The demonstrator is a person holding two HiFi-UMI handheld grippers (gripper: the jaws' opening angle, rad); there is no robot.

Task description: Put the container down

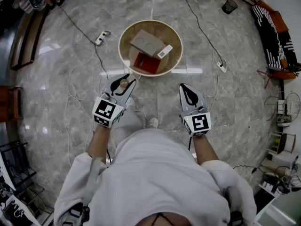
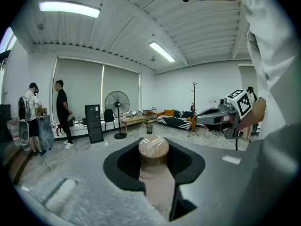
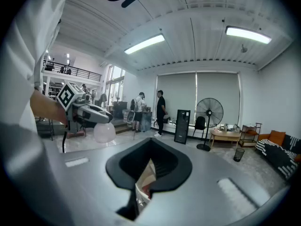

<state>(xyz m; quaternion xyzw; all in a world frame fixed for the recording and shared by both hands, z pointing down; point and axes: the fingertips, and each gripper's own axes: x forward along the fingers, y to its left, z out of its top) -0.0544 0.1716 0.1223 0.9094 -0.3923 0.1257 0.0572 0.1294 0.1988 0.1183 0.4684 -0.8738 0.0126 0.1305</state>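
Above the grey marble floor (image 1: 225, 107), just short of the round beige basket (image 1: 120, 48), I stand with both tools held out in front of me, so the container has not been put down yet. The small clear plastic container with a domed lid and brownish contents (image 2: 153, 150) sits between the jaws of my left gripper (image 1: 124, 82), which are clamped on its sides and hold it in the air, near the basket's rim but not over it. My right gripper (image 1: 188, 89) hangs beside it, well apart; its jaws are drawn together to a thin slit with nothing between them.

As I judge it, all of the task is left. I have to pick a spot, lower the container until its base rests there, then let go of it. I cannot tell whether the floor or the basket is meant.

By my count:
- One container, in my left tool.
- Two grippers, one in each hand.
- One basket, with three things in it: a flat brown cardboard box (image 1: 146, 42), a red flat packet (image 1: 146, 62) and a small white box (image 1: 164, 52).
- Two people standing far across the room in the left gripper view.
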